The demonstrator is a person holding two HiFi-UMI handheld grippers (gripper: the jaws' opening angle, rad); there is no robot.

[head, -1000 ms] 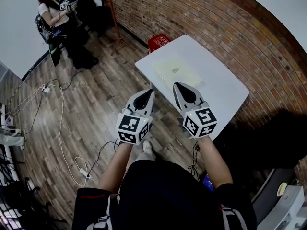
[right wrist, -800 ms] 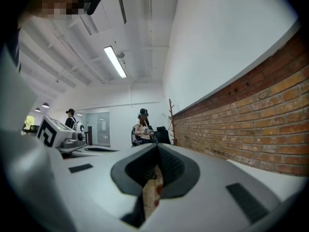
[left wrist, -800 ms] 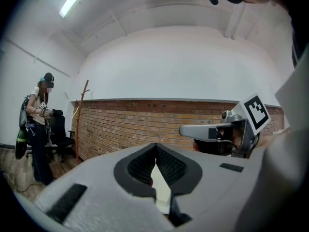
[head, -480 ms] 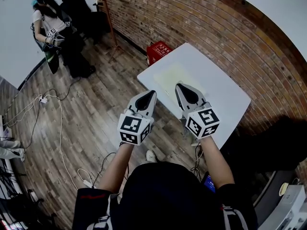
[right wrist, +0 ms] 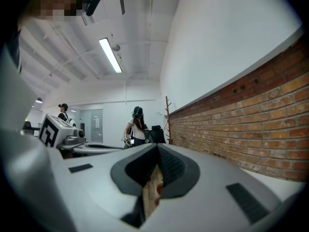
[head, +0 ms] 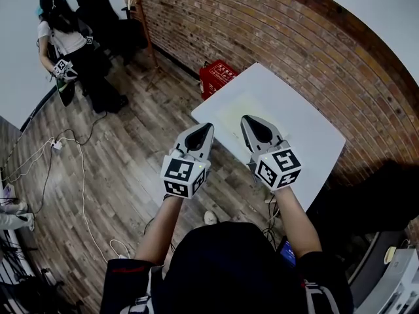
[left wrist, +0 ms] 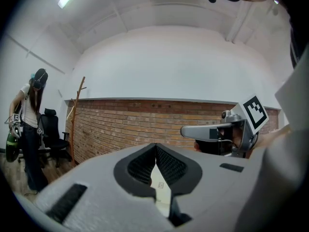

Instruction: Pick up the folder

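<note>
- Head view: the left gripper [head: 206, 129] and right gripper [head: 248, 120] are held side by side at the near edge of the white table [head: 308, 133]. The pale folder [head: 237, 104] lies flat on it, just beyond their tips.
- Left gripper view: jaws pressed together, nothing between them.
- Right gripper view: jaws likewise together and empty, with a brick wall [right wrist: 251, 124] alongside.

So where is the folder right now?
In the head view, the pale yellowish flat folder lies on the white rectangular table, near its left edge, just ahead of the left tongs and right tongs.
</note>
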